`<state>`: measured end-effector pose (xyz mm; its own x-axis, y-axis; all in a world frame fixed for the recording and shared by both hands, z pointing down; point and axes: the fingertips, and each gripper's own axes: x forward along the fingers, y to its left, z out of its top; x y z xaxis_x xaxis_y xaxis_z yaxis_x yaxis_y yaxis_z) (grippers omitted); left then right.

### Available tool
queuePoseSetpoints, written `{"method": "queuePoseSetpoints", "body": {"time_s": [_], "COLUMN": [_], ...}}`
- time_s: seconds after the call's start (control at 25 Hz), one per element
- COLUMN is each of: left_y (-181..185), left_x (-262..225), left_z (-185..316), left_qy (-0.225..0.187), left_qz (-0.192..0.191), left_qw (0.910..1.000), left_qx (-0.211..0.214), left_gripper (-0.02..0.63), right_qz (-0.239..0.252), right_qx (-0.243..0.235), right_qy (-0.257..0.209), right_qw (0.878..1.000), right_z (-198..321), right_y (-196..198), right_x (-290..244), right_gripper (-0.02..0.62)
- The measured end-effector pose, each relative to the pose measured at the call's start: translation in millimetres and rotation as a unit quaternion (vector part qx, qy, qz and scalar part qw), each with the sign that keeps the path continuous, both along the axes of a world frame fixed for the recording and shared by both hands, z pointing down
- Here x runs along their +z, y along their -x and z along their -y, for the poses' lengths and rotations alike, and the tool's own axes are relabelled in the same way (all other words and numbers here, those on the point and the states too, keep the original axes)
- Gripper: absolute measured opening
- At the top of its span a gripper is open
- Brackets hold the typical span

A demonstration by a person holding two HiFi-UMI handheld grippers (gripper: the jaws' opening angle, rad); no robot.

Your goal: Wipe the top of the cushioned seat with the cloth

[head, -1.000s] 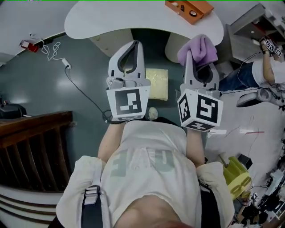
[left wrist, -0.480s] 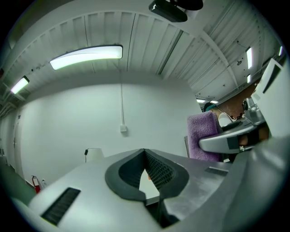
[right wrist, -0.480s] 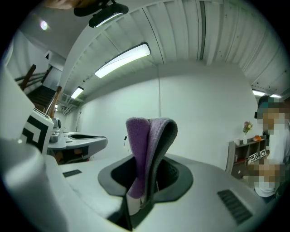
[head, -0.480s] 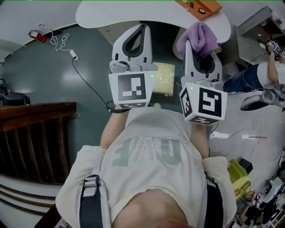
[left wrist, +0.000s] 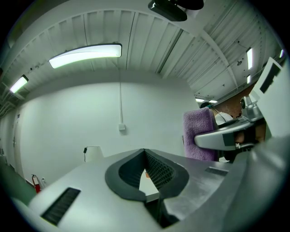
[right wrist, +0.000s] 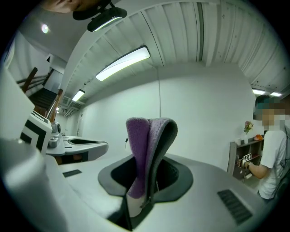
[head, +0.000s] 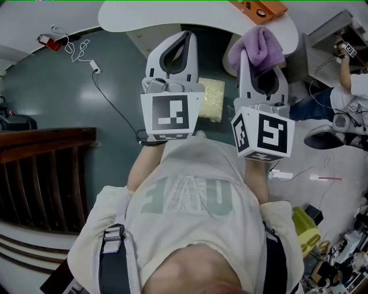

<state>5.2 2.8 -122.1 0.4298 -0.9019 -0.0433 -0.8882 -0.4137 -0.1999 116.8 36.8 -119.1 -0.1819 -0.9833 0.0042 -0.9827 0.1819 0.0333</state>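
The left gripper [head: 187,35], at eleven o'clock from the person's chest, has its jaws pressed together on nothing. The right gripper [head: 246,53], at one o'clock, pinches the purple cloth [head: 260,47]. Between them at twelve o'clock sits the yellow cushioned seat [head: 210,102], with a white table [head: 144,17] beyond it.

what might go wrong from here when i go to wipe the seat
The cloth is pinched at one end in the right hand-held gripper, most of it loose past the tips; it may pull out under wiping pressure. The seat sits close by the table, so a hand-held gripper might knock its edge. A cable on the floor nearby could snag.
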Motion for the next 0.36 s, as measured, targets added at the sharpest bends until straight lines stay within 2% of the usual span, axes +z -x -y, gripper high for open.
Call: {"method": "queuePoseSetpoints", "body": {"time_s": [0.36], "left_y": [-5.4], "left_x": [0.3], "left_z": [-9.9], "left_qy": [-0.002], "left_qz": [0.001], "left_qw": [1.0000], "left_qx": [-0.003], "left_gripper": [0.008], "right_qz": [0.008], "right_qx": [-0.018], "right_qy": [0.000], "right_qw": [1.000], "right_z": [-8.5], "right_y": [0.8], "right_x": [3.8], "right_gripper": [0.098]}}
